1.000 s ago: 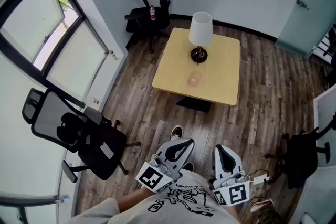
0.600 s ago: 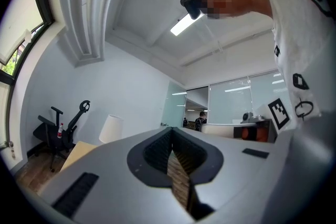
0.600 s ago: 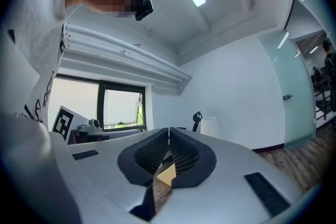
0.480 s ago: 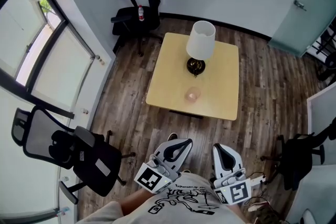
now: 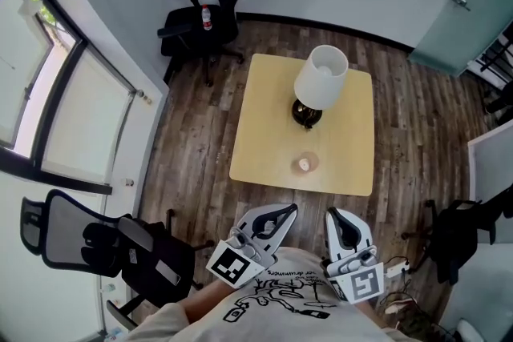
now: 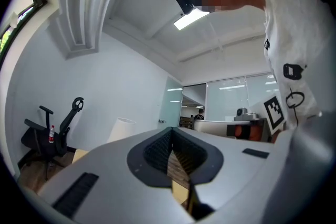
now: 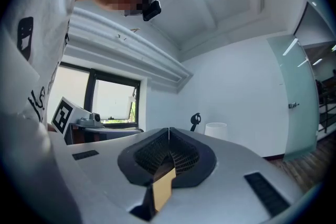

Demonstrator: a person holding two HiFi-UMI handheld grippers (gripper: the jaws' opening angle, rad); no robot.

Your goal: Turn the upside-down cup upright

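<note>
A small clear cup (image 5: 304, 165) stands on the pale wooden table (image 5: 264, 132) near its front edge, seen from above in the head view; which way up it sits I cannot tell. My left gripper (image 5: 284, 210) and right gripper (image 5: 337, 217) are held close to my body, short of the table's near edge, both shut with nothing between the jaws. In the left gripper view the tips of the left gripper (image 6: 171, 128) meet; the table (image 6: 80, 155) shows low at the left. In the right gripper view the right gripper (image 7: 168, 130) is likewise shut and empty.
A table lamp with a white shade (image 5: 321, 78) stands mid-table behind the cup. A black office chair (image 5: 200, 20) sits by the far wall, another chair (image 5: 120, 248) at my left by the window. A dark chair (image 5: 465, 236) is at the right.
I have walked toward the table: it has come closer and lower in the head view, and the lamp looms larger. Both grippers stay shut in front of my body.
</note>
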